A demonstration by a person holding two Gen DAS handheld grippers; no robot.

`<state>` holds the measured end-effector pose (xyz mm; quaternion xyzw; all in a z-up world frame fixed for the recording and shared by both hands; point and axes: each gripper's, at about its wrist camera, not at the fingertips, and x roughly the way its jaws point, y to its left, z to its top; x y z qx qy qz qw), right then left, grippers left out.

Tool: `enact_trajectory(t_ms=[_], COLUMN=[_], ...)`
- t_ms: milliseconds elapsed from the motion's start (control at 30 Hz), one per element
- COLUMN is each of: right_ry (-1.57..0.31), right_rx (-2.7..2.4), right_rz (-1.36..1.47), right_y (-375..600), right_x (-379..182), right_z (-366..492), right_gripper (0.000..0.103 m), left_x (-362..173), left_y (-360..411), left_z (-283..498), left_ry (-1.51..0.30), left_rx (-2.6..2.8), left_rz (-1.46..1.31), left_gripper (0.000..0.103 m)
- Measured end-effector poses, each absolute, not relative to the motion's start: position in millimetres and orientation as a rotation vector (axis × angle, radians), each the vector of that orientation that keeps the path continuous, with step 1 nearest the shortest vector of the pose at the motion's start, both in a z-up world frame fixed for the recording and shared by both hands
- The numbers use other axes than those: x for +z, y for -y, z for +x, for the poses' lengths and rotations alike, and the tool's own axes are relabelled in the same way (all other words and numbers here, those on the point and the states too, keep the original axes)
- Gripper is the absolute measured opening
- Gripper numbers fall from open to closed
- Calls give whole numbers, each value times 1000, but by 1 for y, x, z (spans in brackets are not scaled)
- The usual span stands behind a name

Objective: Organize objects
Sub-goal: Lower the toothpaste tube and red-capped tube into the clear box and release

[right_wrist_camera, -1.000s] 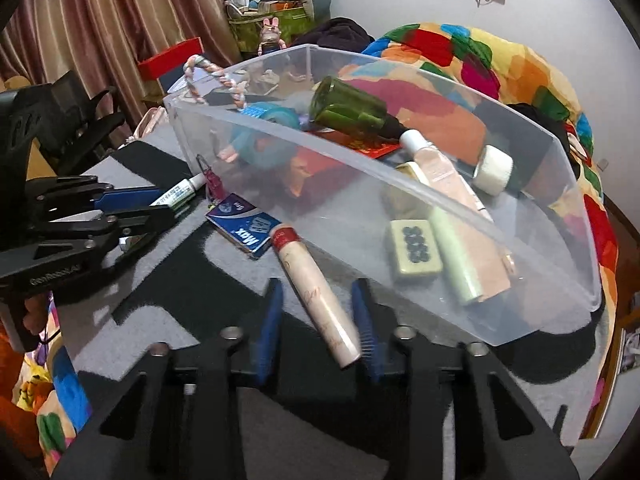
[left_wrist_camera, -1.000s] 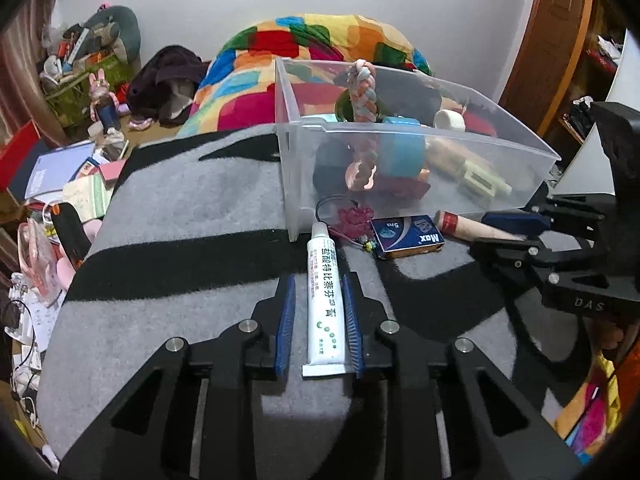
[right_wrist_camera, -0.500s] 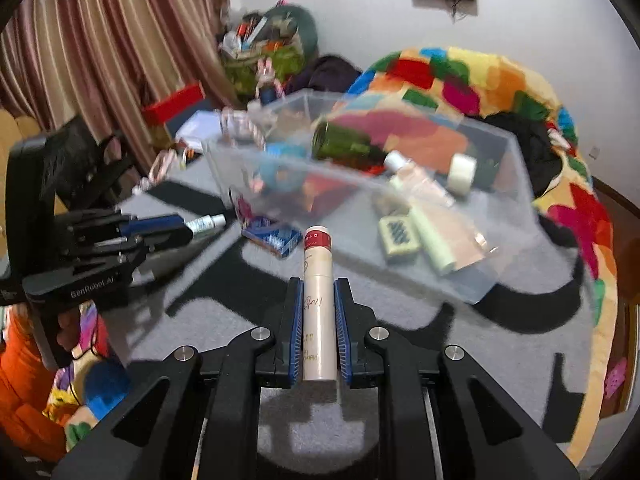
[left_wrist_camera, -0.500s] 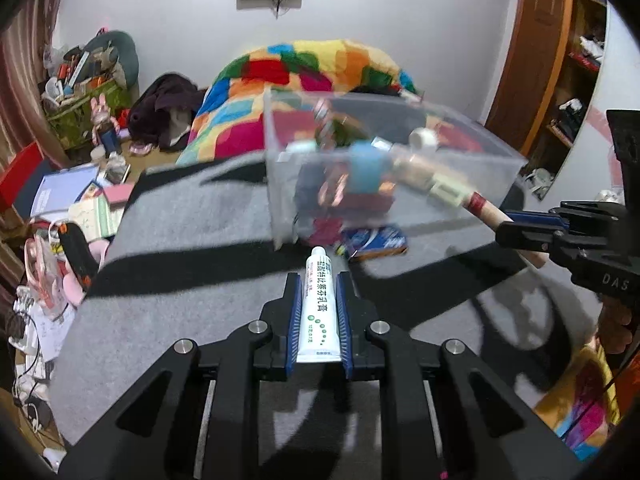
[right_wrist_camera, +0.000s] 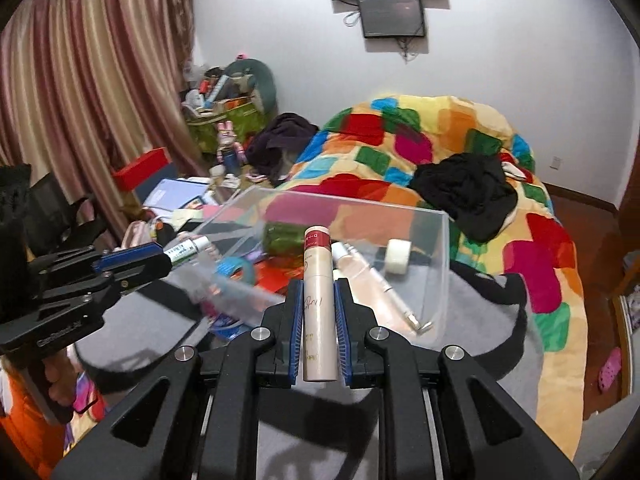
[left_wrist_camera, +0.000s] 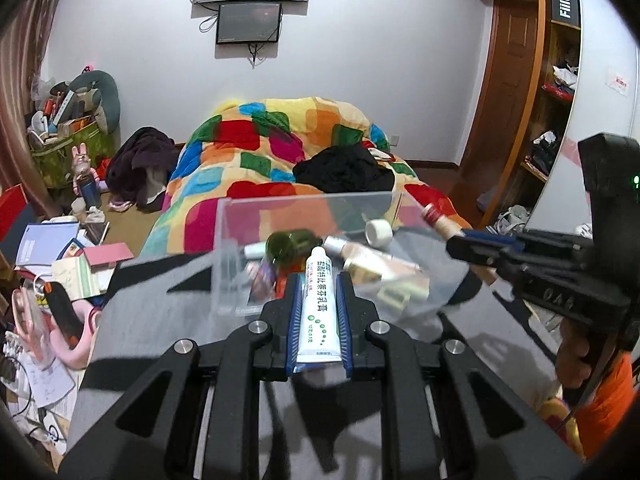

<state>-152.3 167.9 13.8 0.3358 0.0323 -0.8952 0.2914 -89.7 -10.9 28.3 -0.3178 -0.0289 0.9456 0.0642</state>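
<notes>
My left gripper (left_wrist_camera: pixel 319 280) is shut on a white ointment tube (left_wrist_camera: pixel 317 304) with green print, held in the air just before the near wall of the clear plastic bin (left_wrist_camera: pixel 304 204). My right gripper (right_wrist_camera: pixel 317 286) is shut on a beige cosmetic tube with a red cap (right_wrist_camera: pixel 317 300), held over the bin's (right_wrist_camera: pixel 444 256) near edge. The bin holds a green bottle (left_wrist_camera: pixel 289 245), a white tape roll (right_wrist_camera: pixel 399 253), a pink tube (right_wrist_camera: pixel 374 280) and other small items. Each gripper shows in the other's view, the right one (left_wrist_camera: pixel 480 246) and the left one (right_wrist_camera: pixel 132 256).
The bin sits on a grey and black striped blanket (left_wrist_camera: pixel 152 312). A colourful quilt (right_wrist_camera: pixel 400 136) with black clothing lies behind it. Cluttered papers and boxes (left_wrist_camera: pixel 68 256) lie on the floor to the left. A wooden shelf (left_wrist_camera: pixel 556 100) stands at right.
Both grippers closed on their tubes on the blanket, then lifted them up and toward the bin. The views now look down over the bin's rim.
</notes>
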Motion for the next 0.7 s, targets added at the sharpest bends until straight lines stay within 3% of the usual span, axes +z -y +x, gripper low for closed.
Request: enact_trajectory(t_ms=[400,700], right_ry=[-125,-131], right_rx=[-2420,-2364], right_rz=[1044,1087], right_y=[-155,-152], right_x=[-11,-21], right_z=[-199,-199], right_gripper=[14,15], left_x=[2,1], left_y=[-8,-2], left_z=[-150,-149], left_ry=[132,152], left_rx=[2744,2719], left_rz=[-1108,-1104], left_gripper=[17,17])
